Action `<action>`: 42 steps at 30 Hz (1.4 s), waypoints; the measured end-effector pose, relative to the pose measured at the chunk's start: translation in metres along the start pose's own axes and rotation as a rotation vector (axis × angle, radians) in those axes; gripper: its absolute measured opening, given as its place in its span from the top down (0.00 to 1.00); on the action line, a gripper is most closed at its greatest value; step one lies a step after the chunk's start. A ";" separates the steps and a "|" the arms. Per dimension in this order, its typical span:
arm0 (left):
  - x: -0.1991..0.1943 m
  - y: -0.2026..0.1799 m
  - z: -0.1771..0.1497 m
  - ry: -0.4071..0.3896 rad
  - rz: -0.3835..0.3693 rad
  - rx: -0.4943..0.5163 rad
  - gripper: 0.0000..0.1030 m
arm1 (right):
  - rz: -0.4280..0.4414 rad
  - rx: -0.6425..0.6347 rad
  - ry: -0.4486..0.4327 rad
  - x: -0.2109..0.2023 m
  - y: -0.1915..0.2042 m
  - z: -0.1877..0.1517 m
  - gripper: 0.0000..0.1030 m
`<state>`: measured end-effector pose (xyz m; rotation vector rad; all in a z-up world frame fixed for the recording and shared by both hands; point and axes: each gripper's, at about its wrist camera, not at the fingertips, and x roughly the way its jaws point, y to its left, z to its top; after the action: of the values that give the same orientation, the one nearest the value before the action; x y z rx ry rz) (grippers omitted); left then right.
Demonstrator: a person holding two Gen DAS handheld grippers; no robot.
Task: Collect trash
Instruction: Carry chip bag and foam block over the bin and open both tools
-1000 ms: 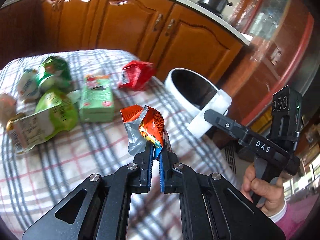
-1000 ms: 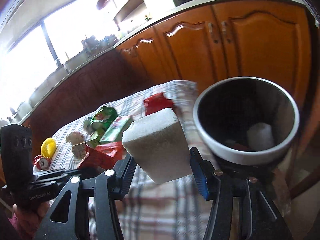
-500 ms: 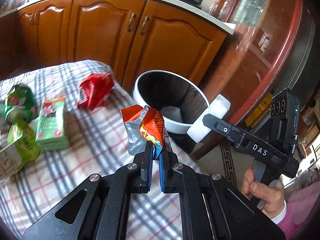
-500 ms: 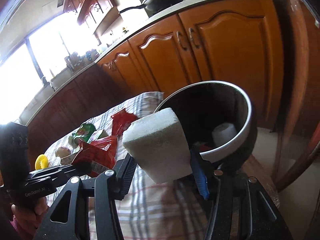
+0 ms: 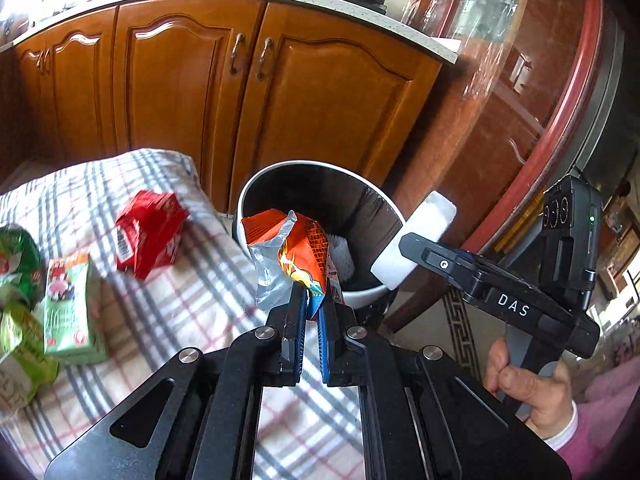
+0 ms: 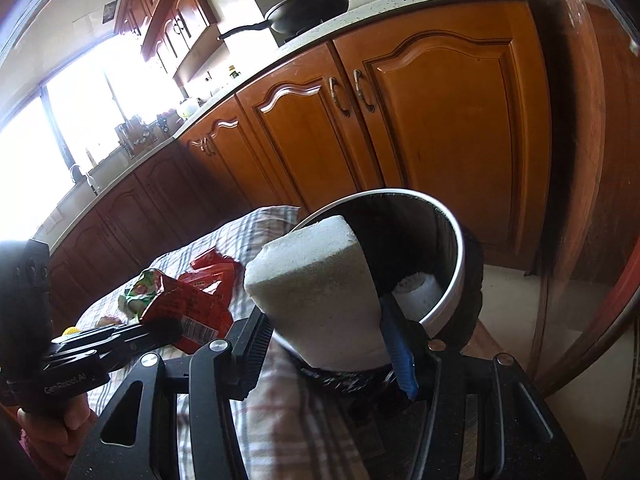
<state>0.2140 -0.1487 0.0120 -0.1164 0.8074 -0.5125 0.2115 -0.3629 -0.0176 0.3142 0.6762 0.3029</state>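
Lying at nine o'clock in the left wrist view, green packets (image 5: 18, 280) and a pale green carton (image 5: 70, 312) are seen on the checked tablecloth (image 5: 192, 320), blurred. A red wrapper (image 5: 148, 236) is found toward ten o'clock of the centre, near the cloth's far edge. At the centre, an orange and silver snack bag (image 5: 296, 256) is pinched at its lower end by the left gripper (image 5: 313, 312), whose blue pads are closed on it; the bag is held up in front of the white-rimmed bin (image 5: 316, 168), which is lined in black. Something white is seen inside the bin. At three o'clock, a white foam block (image 5: 416, 240) is clamped in the right gripper (image 5: 404, 256), held beside the bin's rim; a hand (image 5: 528, 388) with a pink sleeve is wrapped round the handle at four o'clock.

In the right wrist view, the left gripper (image 6: 160, 332) with its bag (image 6: 188, 308) is seen at nine o'clock, the foam block (image 6: 316, 292) is gripped between the right gripper's pads at the centre, and the bin (image 6: 452, 276) is seen just behind it at three o'clock. Wooden cabinet doors (image 6: 420, 128) are seen at twelve o'clock.
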 end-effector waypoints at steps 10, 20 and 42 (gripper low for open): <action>0.030 -0.005 0.026 0.016 0.009 0.017 0.96 | -0.023 0.013 0.019 0.015 -0.023 0.020 0.47; 0.065 -0.001 0.045 0.055 0.038 0.030 0.95 | -0.016 0.028 0.074 0.037 -0.035 0.029 0.46; 0.030 0.015 0.002 0.024 0.105 -0.056 0.49 | 0.000 0.060 0.033 0.018 -0.033 0.020 0.07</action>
<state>0.2385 -0.1499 -0.0105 -0.1189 0.8472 -0.3934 0.2436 -0.3898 -0.0256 0.3669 0.7182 0.2892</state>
